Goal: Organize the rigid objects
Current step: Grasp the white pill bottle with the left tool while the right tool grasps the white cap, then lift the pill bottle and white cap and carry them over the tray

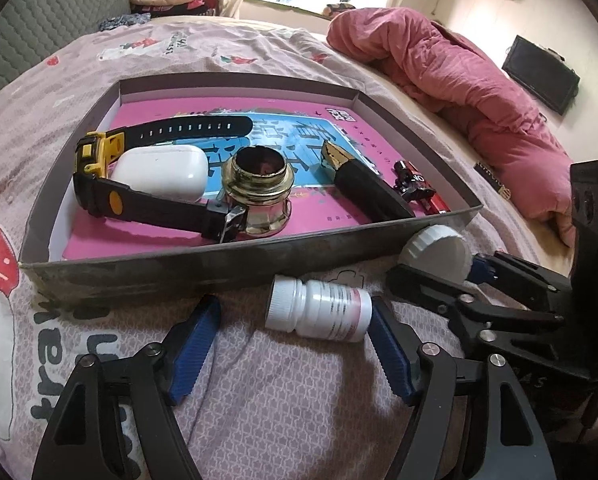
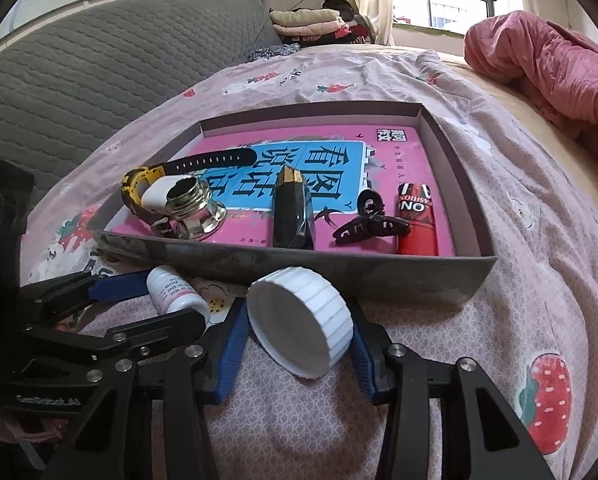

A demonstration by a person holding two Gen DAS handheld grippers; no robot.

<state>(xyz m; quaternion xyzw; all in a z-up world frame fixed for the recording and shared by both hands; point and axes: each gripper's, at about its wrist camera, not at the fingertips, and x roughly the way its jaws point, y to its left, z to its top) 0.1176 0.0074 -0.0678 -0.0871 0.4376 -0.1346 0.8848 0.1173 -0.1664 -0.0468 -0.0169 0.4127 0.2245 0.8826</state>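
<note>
A small white pill bottle (image 1: 319,310) lies on its side on the pink bedsheet, just in front of the grey cardboard box (image 1: 219,264). My left gripper (image 1: 295,312) is open around it, and its right pad sits close to the bottle's base. A white ribbed cap (image 2: 299,320) is tilted between the blue pads of my right gripper (image 2: 299,322), which is shut on it near the box's front wall (image 2: 339,268). In the left wrist view the cap (image 1: 435,256) and right gripper (image 1: 439,272) sit at the box's right corner.
The box holds a pink book, a black and yellow watch (image 1: 99,160), a white earbud case (image 1: 163,172), a brass fitting (image 1: 259,196), a black and gold piece (image 1: 363,188), a hair clip (image 2: 369,220) and a red lighter (image 2: 417,220). A pink duvet (image 1: 459,80) lies at the right.
</note>
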